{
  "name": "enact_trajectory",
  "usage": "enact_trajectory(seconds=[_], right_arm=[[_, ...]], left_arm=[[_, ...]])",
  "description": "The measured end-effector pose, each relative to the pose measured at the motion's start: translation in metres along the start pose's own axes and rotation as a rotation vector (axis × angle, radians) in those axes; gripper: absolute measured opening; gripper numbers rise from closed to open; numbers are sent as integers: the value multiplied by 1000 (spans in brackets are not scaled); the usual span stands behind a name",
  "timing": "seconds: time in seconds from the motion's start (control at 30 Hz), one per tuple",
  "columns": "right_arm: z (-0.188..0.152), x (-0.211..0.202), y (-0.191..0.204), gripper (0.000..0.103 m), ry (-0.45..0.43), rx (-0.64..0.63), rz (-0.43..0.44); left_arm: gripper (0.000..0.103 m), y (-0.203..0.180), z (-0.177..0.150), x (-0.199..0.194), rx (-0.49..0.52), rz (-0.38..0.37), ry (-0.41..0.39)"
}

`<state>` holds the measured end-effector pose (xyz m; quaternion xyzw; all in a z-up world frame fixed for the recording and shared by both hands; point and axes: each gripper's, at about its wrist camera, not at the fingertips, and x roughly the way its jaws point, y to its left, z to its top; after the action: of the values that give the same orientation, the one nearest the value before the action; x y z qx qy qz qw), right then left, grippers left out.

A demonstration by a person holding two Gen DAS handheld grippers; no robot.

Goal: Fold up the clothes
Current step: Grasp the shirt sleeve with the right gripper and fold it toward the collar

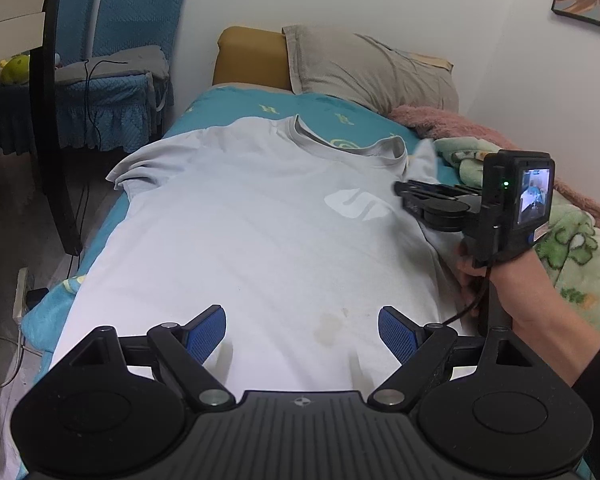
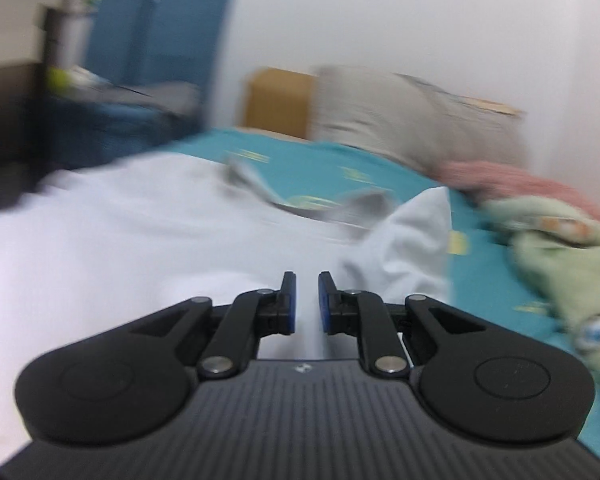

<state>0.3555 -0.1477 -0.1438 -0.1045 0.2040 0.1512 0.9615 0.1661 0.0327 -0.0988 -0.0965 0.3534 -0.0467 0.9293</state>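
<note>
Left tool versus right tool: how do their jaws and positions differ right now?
The left tool has jaws spread wide and sits over the lower part of the T-shirt. The right tool has jaws nearly closed, a narrow gap left, near the shirt's right sleeve. Both have blue pads and grip nothing visible.

left gripper [image 1: 302, 332] fingers spread, right gripper [image 2: 307, 300] narrowed

Soft even indoor light, no glare. Left wrist view's sharp, fisheye-bent at edges. Right wrist view's motion-blurred beyond the tongs.
</note>
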Motion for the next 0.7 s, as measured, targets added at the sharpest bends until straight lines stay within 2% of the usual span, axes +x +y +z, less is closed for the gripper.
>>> enact_trajectory(seconds=[0.07, 0.13, 0.23, 0.3, 0.4, 0.57, 0.7], right_arm=[[3, -3, 1, 51, -3, 38, 111], [6, -13, -14, 58, -64, 148, 177], [11, -24, -61, 58, -140, 425, 201], [4, -28, -102, 59, -171, 662, 158], [-21, -23, -151, 60, -114, 915, 66], [-67, 16, -188, 58, 16, 1129, 55], [-79, 40, -186, 58, 1, 1178, 130]], left_arm=[[85, 0, 0, -1, 1, 3, -2], [85, 1, 0, -2, -2, 5, -2], [85, 1, 1, -3, -12, 2, -5], [85, 1, 1, -2, -21, 2, -5], [85, 0, 2, -2, -31, 4, -5], [85, -4, 2, 2, -25, -23, -7], [85, -3, 4, 9, -38, -48, 4]])
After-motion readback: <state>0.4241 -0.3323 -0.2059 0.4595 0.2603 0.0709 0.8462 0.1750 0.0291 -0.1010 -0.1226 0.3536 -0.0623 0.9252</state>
